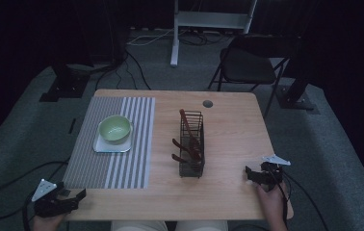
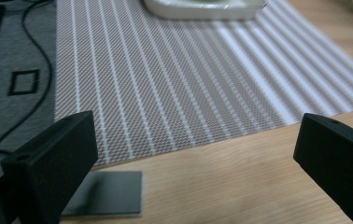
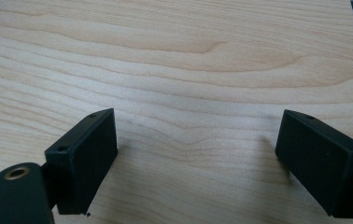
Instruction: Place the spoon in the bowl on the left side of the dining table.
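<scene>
Both grippers are parked at the near tabletop [image 1: 228,192] edge, fingers spread, nothing held: left gripper [image 1: 76,196] by the striped mat [image 1: 122,168], right gripper [image 1: 250,174] near-right, probably at rest before a reach. The wire basket [image 1: 191,144] w/ brown utensils [image 1: 189,142] sits mid-tabletop; green bowl [image 1: 115,128] on a tray [image 1: 104,147] at left. Utensil type is hard to make out; tray is cut off in left gripper view.

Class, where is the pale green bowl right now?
In the high view, the pale green bowl sits on a square white plate on the striped grey placemat, left of the black wire basket.
</scene>
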{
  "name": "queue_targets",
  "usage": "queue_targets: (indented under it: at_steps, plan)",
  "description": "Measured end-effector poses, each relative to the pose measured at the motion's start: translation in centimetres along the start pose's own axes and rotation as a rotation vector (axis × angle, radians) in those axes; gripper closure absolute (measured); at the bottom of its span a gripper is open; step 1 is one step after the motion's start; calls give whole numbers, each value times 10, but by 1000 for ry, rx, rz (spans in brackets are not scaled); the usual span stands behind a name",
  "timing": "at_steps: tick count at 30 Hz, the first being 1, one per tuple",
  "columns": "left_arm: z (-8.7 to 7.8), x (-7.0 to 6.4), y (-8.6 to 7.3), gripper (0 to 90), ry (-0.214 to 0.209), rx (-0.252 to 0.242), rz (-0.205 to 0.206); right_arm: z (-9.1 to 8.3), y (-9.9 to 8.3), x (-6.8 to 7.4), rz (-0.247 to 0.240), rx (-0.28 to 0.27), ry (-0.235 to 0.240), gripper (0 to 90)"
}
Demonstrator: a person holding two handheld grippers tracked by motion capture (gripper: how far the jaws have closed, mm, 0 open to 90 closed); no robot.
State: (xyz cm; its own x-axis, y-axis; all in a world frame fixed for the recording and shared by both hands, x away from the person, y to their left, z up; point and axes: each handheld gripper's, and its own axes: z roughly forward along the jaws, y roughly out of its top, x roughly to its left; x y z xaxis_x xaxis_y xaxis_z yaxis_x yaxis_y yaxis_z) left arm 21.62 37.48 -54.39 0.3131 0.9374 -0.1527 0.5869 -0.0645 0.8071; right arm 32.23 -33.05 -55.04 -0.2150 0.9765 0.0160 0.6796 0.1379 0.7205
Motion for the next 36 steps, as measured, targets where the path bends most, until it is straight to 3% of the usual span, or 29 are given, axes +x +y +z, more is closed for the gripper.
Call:
queue_targets:
  at_steps: [7,8,13,20,36]
  plan:
    - [-2,-1,3,0,-6,11,12,0,0,0,0,0,0,121]
    - [-2,-3,3,0,7,31,34,0,0,0,0,0,0,121]
    - [0,-6,3,0,10,69,64,0,0,0,0,0,0,121]
    - [2,2,1,0,-39,63,8,0,0,0,0,0,0,121]
    - [9,1,4,0,-82,64,-2,0,0,0,-1,0,0,121]
